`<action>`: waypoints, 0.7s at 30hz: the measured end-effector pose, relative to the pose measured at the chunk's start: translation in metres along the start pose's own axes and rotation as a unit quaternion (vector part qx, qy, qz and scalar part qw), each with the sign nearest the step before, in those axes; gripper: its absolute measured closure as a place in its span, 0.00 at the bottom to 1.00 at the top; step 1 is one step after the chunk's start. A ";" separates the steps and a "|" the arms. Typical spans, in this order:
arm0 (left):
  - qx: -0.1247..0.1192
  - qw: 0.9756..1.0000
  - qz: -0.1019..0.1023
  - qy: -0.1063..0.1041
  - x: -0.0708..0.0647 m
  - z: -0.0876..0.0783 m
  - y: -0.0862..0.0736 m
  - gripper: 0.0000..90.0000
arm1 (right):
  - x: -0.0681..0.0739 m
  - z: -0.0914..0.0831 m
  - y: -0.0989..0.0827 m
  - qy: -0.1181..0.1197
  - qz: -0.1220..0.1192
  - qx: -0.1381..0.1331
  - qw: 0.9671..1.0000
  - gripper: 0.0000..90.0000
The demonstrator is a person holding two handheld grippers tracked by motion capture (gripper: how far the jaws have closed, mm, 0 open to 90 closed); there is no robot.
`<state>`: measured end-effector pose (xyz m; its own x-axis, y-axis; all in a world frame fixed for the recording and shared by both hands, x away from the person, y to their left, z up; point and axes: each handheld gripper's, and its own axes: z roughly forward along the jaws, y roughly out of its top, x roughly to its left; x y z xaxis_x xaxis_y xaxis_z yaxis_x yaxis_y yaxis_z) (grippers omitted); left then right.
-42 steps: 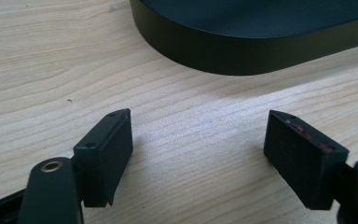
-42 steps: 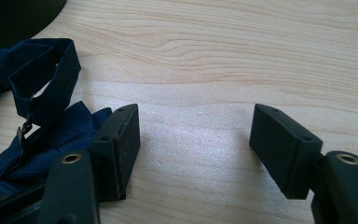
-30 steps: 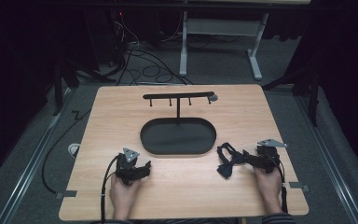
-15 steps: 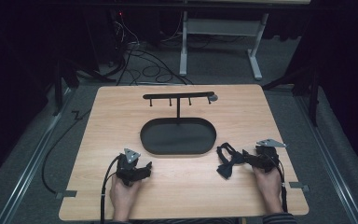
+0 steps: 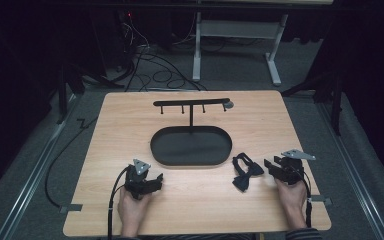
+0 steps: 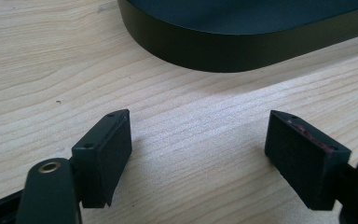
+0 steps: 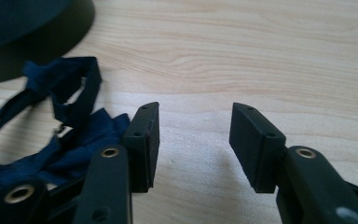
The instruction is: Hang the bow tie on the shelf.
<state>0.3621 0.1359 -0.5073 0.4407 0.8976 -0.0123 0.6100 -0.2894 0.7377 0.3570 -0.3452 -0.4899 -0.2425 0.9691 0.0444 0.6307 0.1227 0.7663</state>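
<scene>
A dark navy bow tie (image 5: 245, 171) lies crumpled on the wooden table (image 5: 200, 210), right of a black oval tray (image 5: 190, 146). My right gripper (image 5: 269, 167) rests just right of the bow tie, open, its jaws empty. In the right gripper view the bow tie (image 7: 70, 121) lies beside the left jaw, outside the gap of the right gripper (image 7: 196, 116). My left gripper (image 5: 156, 181) lies near the front left of the tray, open and empty. The left gripper (image 6: 198, 126) view has bare wood between the wide jaws and the tray wall (image 6: 223, 51) ahead.
A black T-shaped stand (image 5: 192, 104) with small hooks rises from the tray's far side. Bare wood lies between the two grippers and along the table's front edge. Cables and a desk frame (image 5: 235, 45) stand on the floor beyond the table.
Hardly anything has moved. The right gripper and the bow tie look slightly more apart than before. The left gripper has stayed where it was.
</scene>
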 end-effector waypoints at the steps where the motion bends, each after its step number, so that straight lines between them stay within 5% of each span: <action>1: 0.000 1.000 0.000 0.000 0.000 0.000 0.000 0.26 | 0.000 -0.002 0.000 0.005 -0.003 -0.002 1.000 0.64; 8: 0.000 1.000 -0.001 0.000 0.000 0.000 0.000 0.26 | 0.001 -0.013 0.001 0.037 -0.010 -0.009 0.999 0.65; 9: 0.000 1.000 -0.001 -0.001 0.000 0.000 0.000 0.26 | 0.003 -0.017 0.004 0.056 -0.011 -0.014 0.998 0.64; 21: 0.000 1.000 -0.001 -0.001 0.000 0.000 0.000 0.26 | 0.020 -0.016 0.021 0.079 -0.038 -0.008 0.996 0.60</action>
<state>0.3622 0.1360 -0.5073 0.4417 0.8970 -0.0154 0.6110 -0.2883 0.7373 0.3539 -0.3266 -0.4631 -0.4030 0.9113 0.0850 0.5950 0.1903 0.7809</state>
